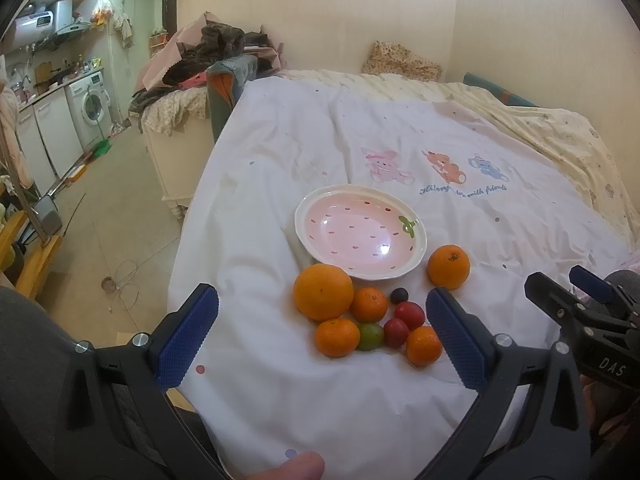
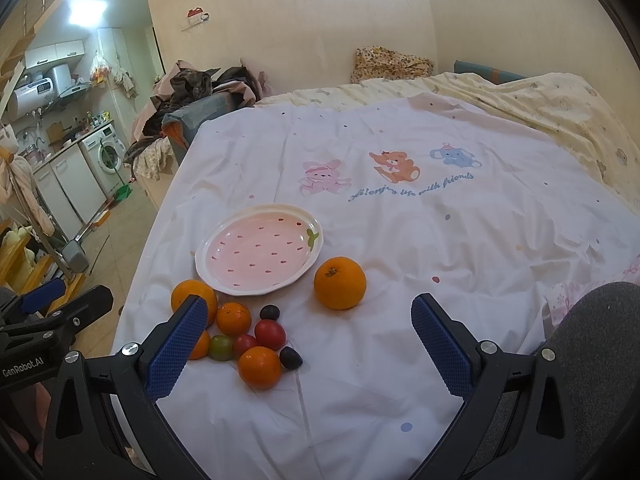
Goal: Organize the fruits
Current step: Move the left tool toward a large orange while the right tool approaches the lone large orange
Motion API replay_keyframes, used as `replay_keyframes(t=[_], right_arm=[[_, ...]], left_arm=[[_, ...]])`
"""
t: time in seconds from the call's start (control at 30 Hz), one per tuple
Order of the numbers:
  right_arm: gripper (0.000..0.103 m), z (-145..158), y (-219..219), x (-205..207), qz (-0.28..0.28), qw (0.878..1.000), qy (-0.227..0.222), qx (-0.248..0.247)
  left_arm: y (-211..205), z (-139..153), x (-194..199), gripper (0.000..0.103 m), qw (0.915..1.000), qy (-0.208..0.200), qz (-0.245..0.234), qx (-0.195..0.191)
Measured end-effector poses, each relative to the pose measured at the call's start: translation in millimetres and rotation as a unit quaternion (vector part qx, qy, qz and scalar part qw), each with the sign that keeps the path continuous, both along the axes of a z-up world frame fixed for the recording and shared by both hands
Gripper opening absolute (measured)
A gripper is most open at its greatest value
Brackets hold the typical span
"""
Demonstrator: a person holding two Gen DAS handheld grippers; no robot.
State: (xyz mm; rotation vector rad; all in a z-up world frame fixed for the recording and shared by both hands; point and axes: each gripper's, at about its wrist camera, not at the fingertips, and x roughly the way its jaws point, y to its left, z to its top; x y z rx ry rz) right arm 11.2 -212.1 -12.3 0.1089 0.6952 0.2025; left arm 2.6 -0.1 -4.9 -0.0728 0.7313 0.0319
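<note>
A pink strawberry-shaped plate lies empty on the white bedsheet. In front of it is a cluster of fruit: a big orange, several small mandarins, red tomatoes, a green tomato and dark plums. A lone orange sits right of the plate. My left gripper is open, hovering in front of the cluster. My right gripper is open, near the cluster's right side.
The bed's left edge drops to a tiled floor. A pile of clothes lies on furniture beyond the bed. A kitchen with a washing machine is at far left. A floral pillow lies by the wall.
</note>
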Motion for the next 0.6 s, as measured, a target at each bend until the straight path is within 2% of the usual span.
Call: replay_keyframes(t=[0.2,0.33,0.43,0.53,0.6], right_arm=[[0.103,0.0,0.0,0.2,-0.001,1.0,0.002,0.001],[0.103,5.1,-5.1,9.5,-0.002,1.0,0.021,0.02],[0.103,12.5,-8.5,21.6,-0.002,1.0,0.018,0.007],[0.103,16.2,-14.2,36.8,0.004,1.0,0.028,0.005],[0.103,16.8,-16.7,48.1,0.012,0.999,0.037,-0.001]], left_arm=[[1.3,-2.1,0.4,0.102,1.0,0.003,0.001,-0.004],[3.6,2.5,14.1,0.102,0.9995,0.024,-0.004,-0.018],[8.2,6.4,25.5,0.102,0.999,0.035,0.003,-0.028],[11.2,2.9,43.2,0.102,0.9973,0.071,0.019,0.001],[15.6,-4.0,55.4,0.102,0.9946,0.103,0.015,-0.007]])
